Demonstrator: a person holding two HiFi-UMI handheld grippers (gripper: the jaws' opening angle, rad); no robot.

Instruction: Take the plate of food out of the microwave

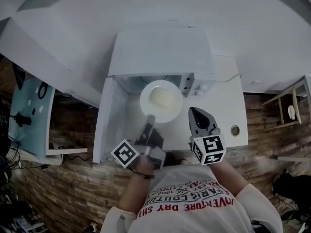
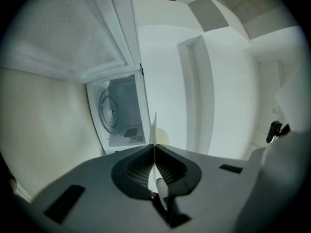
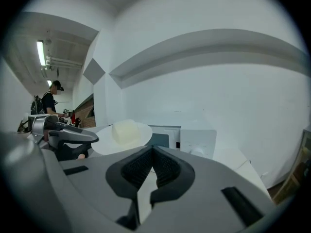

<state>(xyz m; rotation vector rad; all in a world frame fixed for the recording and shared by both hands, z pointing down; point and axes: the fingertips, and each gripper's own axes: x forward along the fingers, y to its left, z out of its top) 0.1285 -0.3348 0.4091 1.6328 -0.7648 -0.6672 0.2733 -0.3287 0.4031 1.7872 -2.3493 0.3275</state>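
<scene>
A white plate [image 1: 161,101] with a pale lump of food [image 1: 163,98] hangs in front of the open white microwave [image 1: 160,52], just outside its mouth. My left gripper [image 1: 149,119] is shut on the plate's near rim. In the left gripper view the plate [image 2: 154,125] shows edge-on, pinched between the closed jaws, and the microwave's empty inside with its turntable [image 2: 110,111] lies beyond. My right gripper [image 1: 193,111] hovers to the right of the plate, shut with nothing in it. From the right gripper view the plate [image 3: 104,142] and food [image 3: 125,130] sit left of the jaws.
The microwave door [image 1: 111,118] stands swung open to the left. Its control panel [image 1: 197,85] is at the right. The white counter [image 1: 228,110] has a small round hole [image 1: 235,129] near its right front edge. A person [image 3: 51,101] stands far off at the left.
</scene>
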